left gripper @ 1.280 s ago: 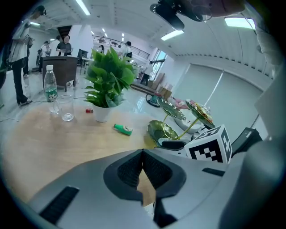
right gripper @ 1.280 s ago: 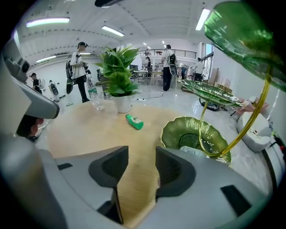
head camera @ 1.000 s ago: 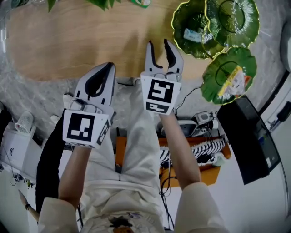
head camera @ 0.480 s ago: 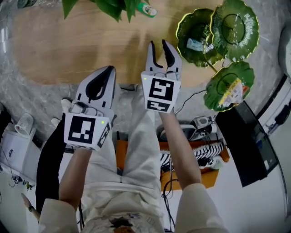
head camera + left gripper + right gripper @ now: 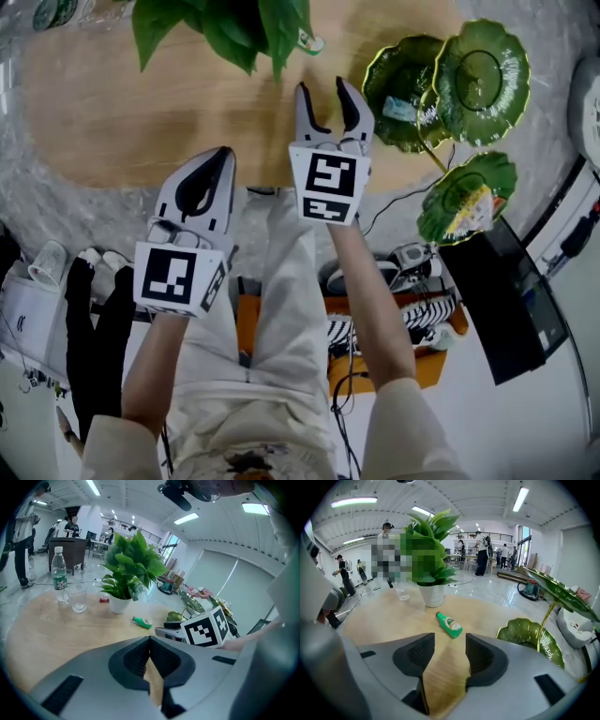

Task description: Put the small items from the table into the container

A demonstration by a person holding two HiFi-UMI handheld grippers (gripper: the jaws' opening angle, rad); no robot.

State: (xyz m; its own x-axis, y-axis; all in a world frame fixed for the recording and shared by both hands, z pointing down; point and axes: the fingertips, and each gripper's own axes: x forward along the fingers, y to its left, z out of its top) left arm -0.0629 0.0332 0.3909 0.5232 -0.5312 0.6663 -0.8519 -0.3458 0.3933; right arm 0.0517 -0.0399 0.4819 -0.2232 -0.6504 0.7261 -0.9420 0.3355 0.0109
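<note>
A small green bottle (image 5: 449, 624) lies on its side on the round wooden table (image 5: 141, 103), just beyond my right gripper (image 5: 450, 644). That gripper's jaws are opening and nothing is between them. In the head view the bottle (image 5: 309, 40) peeks out from under plant leaves, ahead of the right gripper (image 5: 325, 94). The container is a green leaf-shaped tiered dish stand (image 5: 481, 56) at the right; its low dish (image 5: 528, 636) sits right of the bottle. My left gripper (image 5: 223, 155) hangs shut and empty over the table's near edge. The left gripper view shows the bottle (image 5: 141, 621) farther off.
A potted plant (image 5: 126, 578) stands behind the bottle, with a glass (image 5: 77, 597), a water bottle (image 5: 58, 571) and a small red item (image 5: 104, 600) to its left. One dish holds a small packet (image 5: 397, 110), another a snack pack (image 5: 469, 206). People stand in the background.
The right gripper has moved forward over the table towards the green bottle. Its jaws narrowed, then spread wider. The plant's leaves have come further into the head view. The left gripper stays shut.
</note>
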